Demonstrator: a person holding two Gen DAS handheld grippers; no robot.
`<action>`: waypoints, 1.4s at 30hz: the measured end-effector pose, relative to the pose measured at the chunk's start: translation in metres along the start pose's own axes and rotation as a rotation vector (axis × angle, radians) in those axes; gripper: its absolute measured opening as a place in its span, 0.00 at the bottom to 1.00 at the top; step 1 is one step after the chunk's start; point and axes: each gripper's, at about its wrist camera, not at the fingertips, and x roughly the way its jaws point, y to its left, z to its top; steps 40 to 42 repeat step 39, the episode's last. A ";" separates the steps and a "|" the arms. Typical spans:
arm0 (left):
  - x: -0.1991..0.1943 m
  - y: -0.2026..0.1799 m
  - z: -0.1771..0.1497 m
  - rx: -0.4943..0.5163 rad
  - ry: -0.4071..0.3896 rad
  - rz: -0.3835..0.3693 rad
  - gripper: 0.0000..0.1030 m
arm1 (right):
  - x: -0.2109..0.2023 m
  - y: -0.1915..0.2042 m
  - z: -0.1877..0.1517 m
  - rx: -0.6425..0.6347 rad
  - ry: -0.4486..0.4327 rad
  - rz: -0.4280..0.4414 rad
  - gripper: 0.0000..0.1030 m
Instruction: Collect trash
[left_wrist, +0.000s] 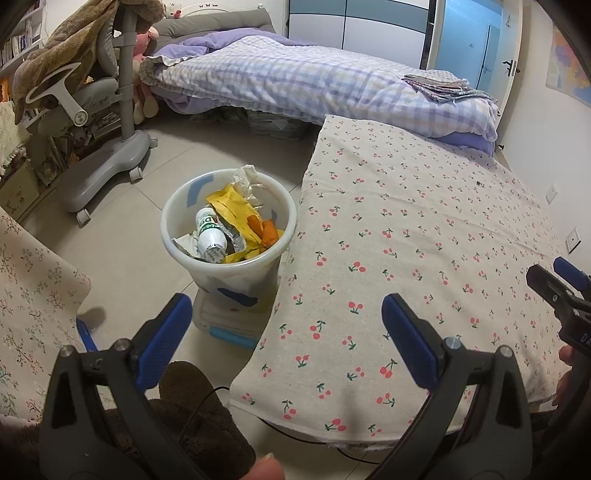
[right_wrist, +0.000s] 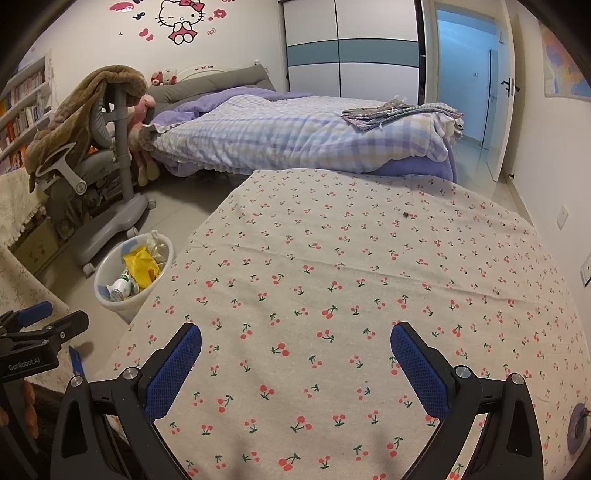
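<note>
Standing on the floor against the cherry-cloth table's (left_wrist: 424, 229) edge, the trash bin (left_wrist: 229, 254) holds yellow wrappers and a bottle (left_wrist: 210, 236). Both the left gripper (left_wrist: 288, 332) and right gripper (right_wrist: 295, 354) gape wide, empty; a wheeled chair (left_wrist: 107, 147) sits behind.

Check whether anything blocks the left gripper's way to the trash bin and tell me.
Nothing visible does. The left gripper is open and empty, and the trash bin sits on the floor ahead of it, beside the edge of the cherry-print table. Its mouth is uncovered, already holding a bottle and yellow wrappers.
</note>
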 end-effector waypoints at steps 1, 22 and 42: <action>0.000 0.000 0.000 0.000 0.000 0.000 0.99 | 0.000 0.000 0.000 0.001 0.000 0.000 1.00; -0.002 -0.002 0.000 -0.009 -0.006 0.000 0.99 | -0.003 -0.002 0.002 0.015 -0.014 -0.014 1.00; -0.003 0.000 0.003 -0.023 0.008 -0.027 0.99 | -0.004 -0.003 0.003 0.016 -0.018 -0.024 1.00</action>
